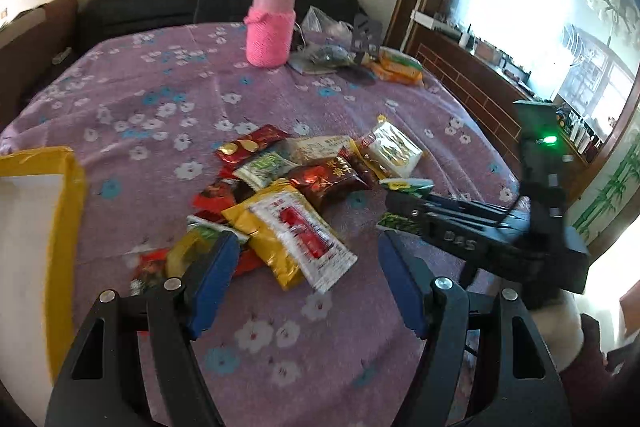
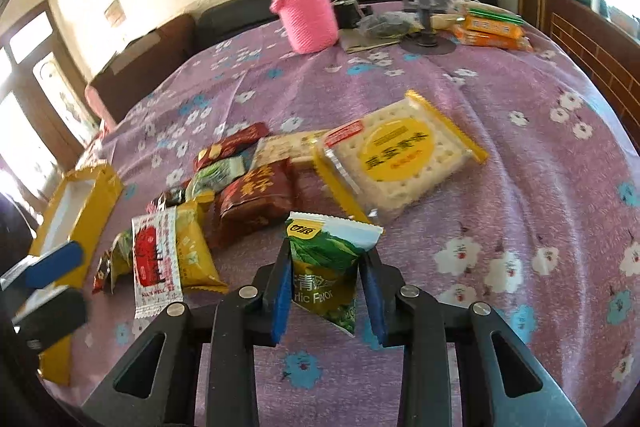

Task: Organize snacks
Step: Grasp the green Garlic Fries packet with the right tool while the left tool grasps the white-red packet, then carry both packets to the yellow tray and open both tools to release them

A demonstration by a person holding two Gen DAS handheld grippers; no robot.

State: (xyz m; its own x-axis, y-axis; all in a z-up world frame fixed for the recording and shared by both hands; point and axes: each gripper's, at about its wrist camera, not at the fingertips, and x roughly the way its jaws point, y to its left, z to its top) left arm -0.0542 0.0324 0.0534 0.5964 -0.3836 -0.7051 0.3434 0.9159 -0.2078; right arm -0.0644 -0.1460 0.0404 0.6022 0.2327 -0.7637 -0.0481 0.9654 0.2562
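Right tool (image 2: 326, 291) is clenching the green pea packet (image 2: 328, 259), lifting it clear for sorting; left tool (image 1: 308, 283) is hanging released over the snack pile (image 1: 288, 195), lining up next to the yellow box (image 1: 60, 211).

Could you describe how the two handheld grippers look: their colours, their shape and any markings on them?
Both are alike. The left gripper and the right gripper have black frames with triangular cut-outs, silver round bolts at the joints, and flat blue pads on the fingers. Seen from the left wrist camera, the right gripper's black body carries white lettering, a thin black cable and a small green light.
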